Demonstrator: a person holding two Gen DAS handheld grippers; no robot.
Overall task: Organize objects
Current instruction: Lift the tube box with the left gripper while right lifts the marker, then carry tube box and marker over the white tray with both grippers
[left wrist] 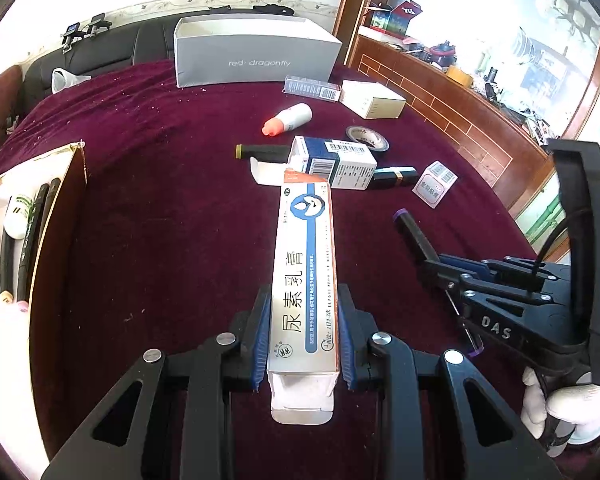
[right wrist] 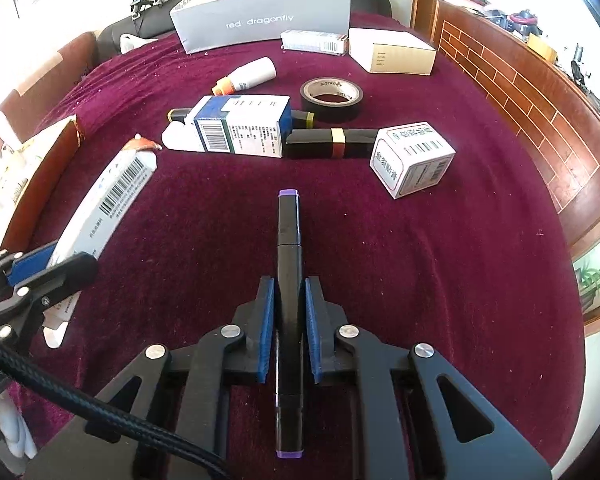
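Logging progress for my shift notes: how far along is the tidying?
Done: markers already lie in the brown-edged box. In hand: left gripper holds a long white ointment carton, right gripper a black purple-capped marker. Left: black tape roll and small boxes.

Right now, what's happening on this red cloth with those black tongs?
A person is tidying small items. The left tongs grip a long silver-and-blue ointment carton; the right tongs are shut on a black marker with purple ends. Other boxes and a black tape roll lie on the cloth.
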